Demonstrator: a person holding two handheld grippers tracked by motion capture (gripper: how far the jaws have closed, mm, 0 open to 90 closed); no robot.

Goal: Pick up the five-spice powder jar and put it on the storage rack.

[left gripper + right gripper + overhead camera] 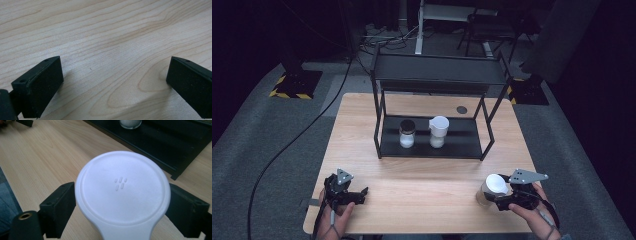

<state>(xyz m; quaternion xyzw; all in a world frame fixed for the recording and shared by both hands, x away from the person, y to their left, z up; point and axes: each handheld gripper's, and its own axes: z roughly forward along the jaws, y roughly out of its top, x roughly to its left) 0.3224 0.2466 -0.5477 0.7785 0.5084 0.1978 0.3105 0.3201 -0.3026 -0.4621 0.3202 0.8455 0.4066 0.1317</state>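
Observation:
A clear jar with a white spouted lid (495,185) stands near the table's front right edge. My right gripper (492,197) reaches it from the right. In the right gripper view the lid (122,187) spans the gap, and both black jaws of the right gripper (122,207) sit tight against the jar's sides under it. At the front left, my left gripper (362,195) rests low over the wood. In the left gripper view the left gripper (112,82) has its jaws wide apart, with bare tabletop between them.
A black two-tier shelf (462,142) stands at the middle back of the wooden table (422,185). On its lower tier are a dark-lidded jar (406,133) and a white-lidded jar (438,131), both part filled with white stuff. A small dark disc (461,109) lies behind.

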